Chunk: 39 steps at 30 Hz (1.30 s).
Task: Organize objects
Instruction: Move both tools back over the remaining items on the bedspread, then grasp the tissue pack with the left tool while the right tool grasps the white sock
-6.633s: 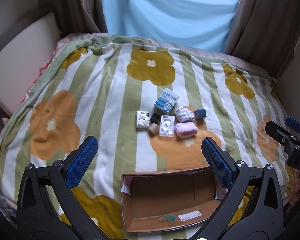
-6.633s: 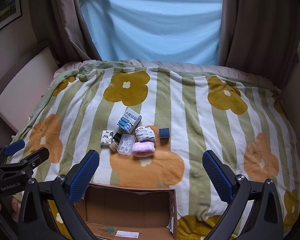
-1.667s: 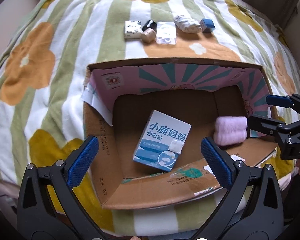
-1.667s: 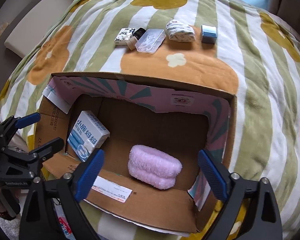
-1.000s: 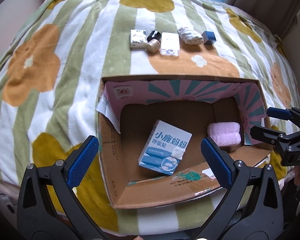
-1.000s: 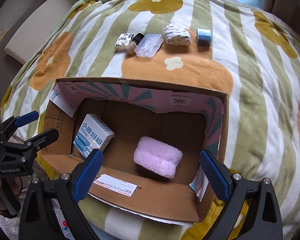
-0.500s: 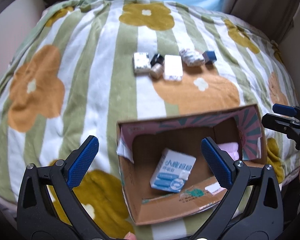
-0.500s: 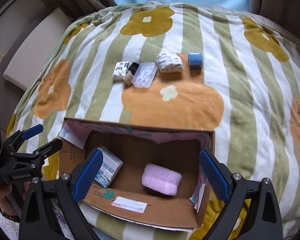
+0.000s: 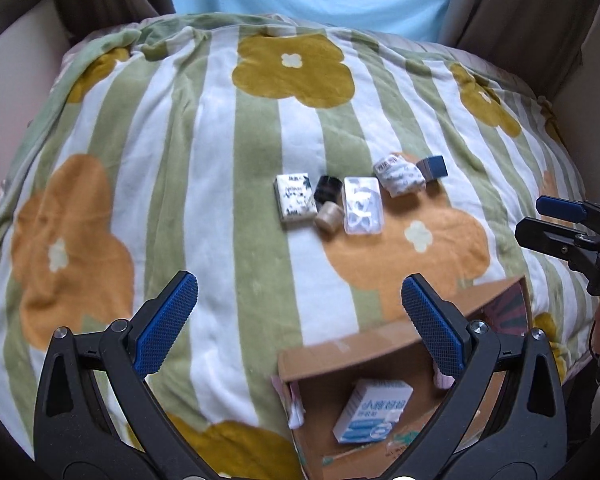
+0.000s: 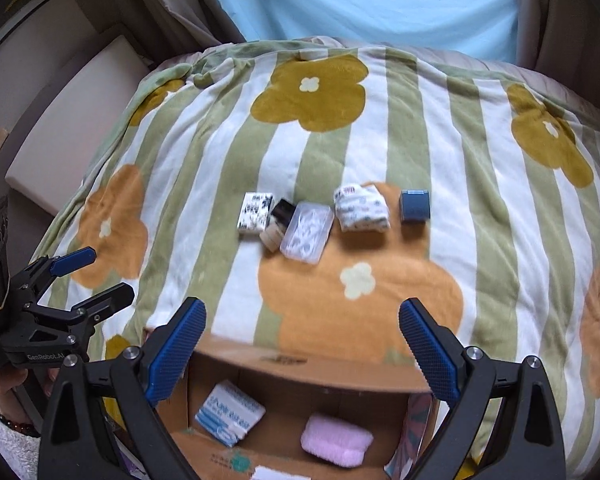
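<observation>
Holding two things — cardboard box (image 10: 300, 364): blue-white carton (image 10: 229, 413), seemingly pink towel (image 10: 336, 439).

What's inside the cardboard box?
Inside the cardboard box lie a blue-and-white packet and a fluffy pink roll. The tool arms cover the box's side corners, so anything there stays hidden.

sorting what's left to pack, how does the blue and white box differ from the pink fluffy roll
The blue and white box is rigid, flat-sided and printed with text; the pink fluffy roll is soft, rounded and plain. The box sits on the left of the cardboard box, the roll further right. Both already lie inside it.
</observation>
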Available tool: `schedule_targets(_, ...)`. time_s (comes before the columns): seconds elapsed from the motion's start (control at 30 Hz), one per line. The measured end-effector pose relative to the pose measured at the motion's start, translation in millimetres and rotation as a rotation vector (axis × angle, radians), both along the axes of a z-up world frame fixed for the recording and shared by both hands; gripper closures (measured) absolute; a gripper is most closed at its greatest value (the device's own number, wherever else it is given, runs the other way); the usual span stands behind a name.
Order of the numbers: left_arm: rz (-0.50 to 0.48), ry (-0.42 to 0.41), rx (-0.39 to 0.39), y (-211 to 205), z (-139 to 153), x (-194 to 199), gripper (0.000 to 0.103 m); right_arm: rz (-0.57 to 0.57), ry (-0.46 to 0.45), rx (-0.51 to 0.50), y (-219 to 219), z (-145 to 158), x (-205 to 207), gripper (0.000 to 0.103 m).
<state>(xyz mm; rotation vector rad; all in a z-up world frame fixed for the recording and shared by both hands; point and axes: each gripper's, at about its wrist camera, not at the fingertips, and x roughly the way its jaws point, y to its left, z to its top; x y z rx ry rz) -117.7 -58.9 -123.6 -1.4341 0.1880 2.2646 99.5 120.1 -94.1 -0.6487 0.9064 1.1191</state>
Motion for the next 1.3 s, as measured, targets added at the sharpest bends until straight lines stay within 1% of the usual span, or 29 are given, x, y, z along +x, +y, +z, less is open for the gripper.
schedule_targets(0.13,-0.012,-0.025,0.027,8,-14,-35,0.001,-0.020,0.026,0.007,28,-2,17,0.006)
schedule_targets(0.27,-0.028,-0.070,0.045,20,-39,-67,0.001,-0.073,0.078,0.009,54,-13,39,0.006)
schedule_targets(0.4,-0.049,-0.118,0.047,35,-70,-93,0.002,-0.122,0.121,0.000,77,-34,54,0.006)
schedule_targets(0.6,-0.080,-0.182,0.048,53,-111,-122,0.004,-0.167,0.150,-0.028,101,-67,66,0.006)
schedule_targets(0.77,-0.099,-0.223,0.038,63,-139,-138,0.008,-0.215,0.162,-0.047,113,-86,83,0.006)
schedule_targets(0.87,-0.108,-0.243,0.035,68,-153,-145,0.009,-0.259,0.173,-0.054,117,-98,97,0.006)
schedule_targets(1.0,-0.118,-0.260,0.029,72,-168,-150,0.014,-0.298,0.169,-0.064,120,-111,110,0.006)
schedule_targets(1.07,-0.125,-0.268,0.016,75,-176,-152,0.015,-0.304,0.166,-0.070,122,-116,114,0.006)
schedule_targets(1.1,-0.129,-0.273,0.010,76,-180,-152,0.018,-0.284,0.160,-0.082,122,-119,115,0.006)
schedule_targets(1.17,-0.137,-0.276,-0.004,79,-187,-153,0.019,-0.285,0.135,-0.096,124,-124,117,0.006)
schedule_targets(1.3,-0.148,-0.263,-0.016,80,-192,-152,0.020,-0.296,0.120,-0.111,126,-133,121,0.006)
